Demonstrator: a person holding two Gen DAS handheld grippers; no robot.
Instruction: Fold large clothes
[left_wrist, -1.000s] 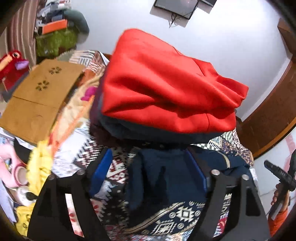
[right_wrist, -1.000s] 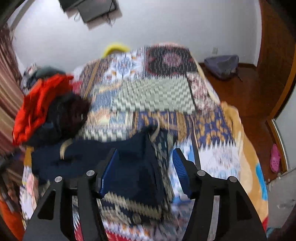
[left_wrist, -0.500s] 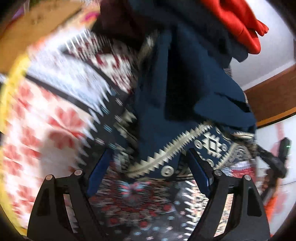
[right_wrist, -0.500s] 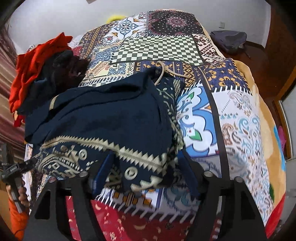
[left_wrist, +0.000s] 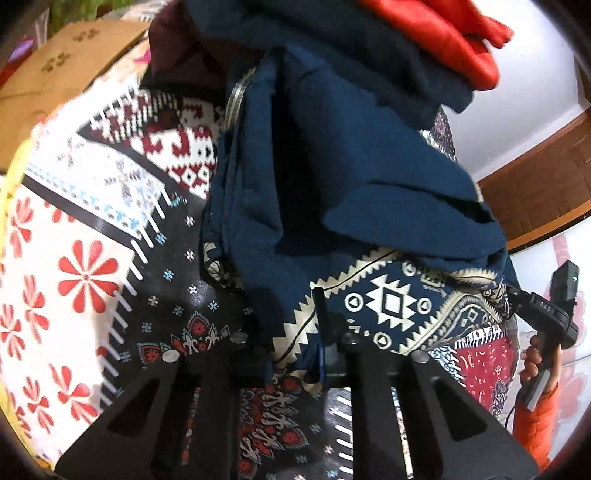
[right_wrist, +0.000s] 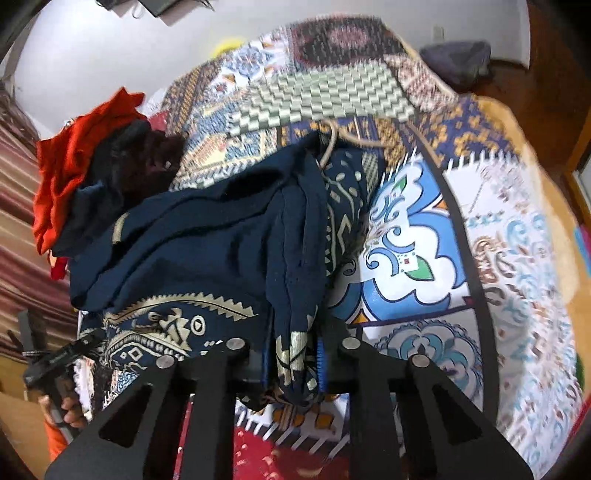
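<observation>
My left gripper (left_wrist: 293, 354) is clamped on the patterned hem of the navy garment (left_wrist: 332, 192), and my right gripper (right_wrist: 293, 363) pinches another bunch of that hem. The garment lies crumpled on the patchwork bedspread (right_wrist: 424, 229) near its front edge, touching the red garment (right_wrist: 74, 166) piled behind.

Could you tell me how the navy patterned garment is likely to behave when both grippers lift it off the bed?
Probably floppy: the navy garment lies in soft folds and bunches between the jaws of both the left gripper and the right gripper. It likely sags between them. Its loose drawstring may dangle or snag on the patchwork bedspread.
</observation>
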